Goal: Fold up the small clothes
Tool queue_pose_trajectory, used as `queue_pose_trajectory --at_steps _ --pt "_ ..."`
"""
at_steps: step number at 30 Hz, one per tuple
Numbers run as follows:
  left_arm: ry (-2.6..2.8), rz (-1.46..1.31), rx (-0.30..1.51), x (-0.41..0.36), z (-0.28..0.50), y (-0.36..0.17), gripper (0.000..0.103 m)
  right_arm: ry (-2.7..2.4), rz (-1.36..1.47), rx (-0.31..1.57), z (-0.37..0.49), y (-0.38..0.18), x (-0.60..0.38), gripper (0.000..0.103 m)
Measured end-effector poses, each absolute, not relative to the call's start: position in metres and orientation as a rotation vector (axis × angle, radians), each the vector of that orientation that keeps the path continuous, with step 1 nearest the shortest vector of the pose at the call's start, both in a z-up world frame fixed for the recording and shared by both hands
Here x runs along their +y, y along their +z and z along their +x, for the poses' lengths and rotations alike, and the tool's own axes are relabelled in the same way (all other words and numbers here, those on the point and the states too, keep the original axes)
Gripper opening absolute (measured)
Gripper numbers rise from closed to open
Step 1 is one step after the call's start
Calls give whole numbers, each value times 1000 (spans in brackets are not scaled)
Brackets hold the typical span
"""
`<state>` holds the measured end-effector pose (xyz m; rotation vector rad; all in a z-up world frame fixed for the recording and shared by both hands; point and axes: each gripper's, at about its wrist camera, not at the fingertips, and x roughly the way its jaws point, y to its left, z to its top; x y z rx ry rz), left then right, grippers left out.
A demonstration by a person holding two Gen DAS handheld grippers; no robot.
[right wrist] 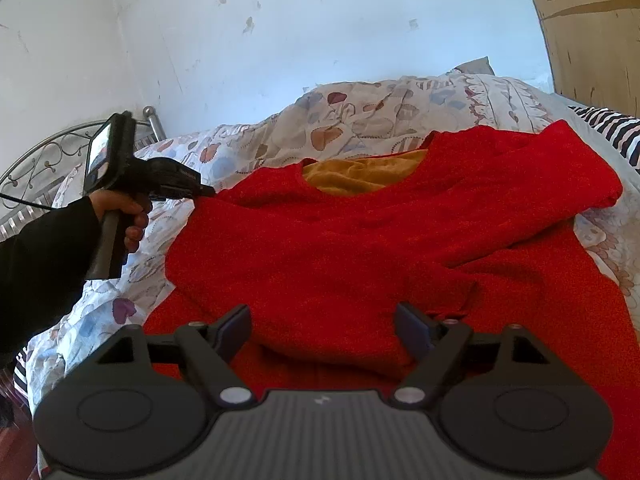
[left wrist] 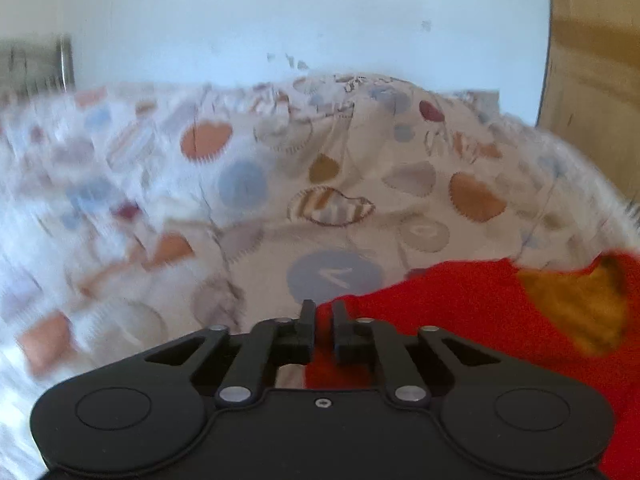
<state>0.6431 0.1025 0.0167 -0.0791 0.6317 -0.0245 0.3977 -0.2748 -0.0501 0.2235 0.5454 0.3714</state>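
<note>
The red knitted sweater (right wrist: 360,240) with its mustard-yellow lining lies spread on the heart-patterned bedspread (right wrist: 240,148), one sleeve already laid across its front. The left gripper (right wrist: 210,191) is clamped on its shoulder edge; the right gripper (right wrist: 320,330) hovers, jaws apart, above the hem. Most folding looks still ahead.

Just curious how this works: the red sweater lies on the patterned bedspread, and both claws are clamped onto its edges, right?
Not quite. Only the left claw is clamped on the red sweater. The right claw is open over it, as the right wrist view shows. It does lie on the patterned bedspread.
</note>
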Motion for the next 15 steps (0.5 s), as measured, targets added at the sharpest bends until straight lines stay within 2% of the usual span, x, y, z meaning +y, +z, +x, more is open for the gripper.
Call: queue_pose_trajectory --at_steps 1,3,6,11,15 --pt "-40 -123 632 109 641 18 28 374 227 544 398 -51 -275 85" --pt "-60 -163 616 117 634 19 52 378 233 542 398 -52 -276 85" --pt "-109 -183 580 128 619 20 76 379 236 537 398 -53 -277 86" --pt "-216 -196 595 144 596 1 87 387 247 532 398 -53 -278 87" --pt "-329 -253 635 152 582 -24 87 391 253 529 399 -54 -279 88"
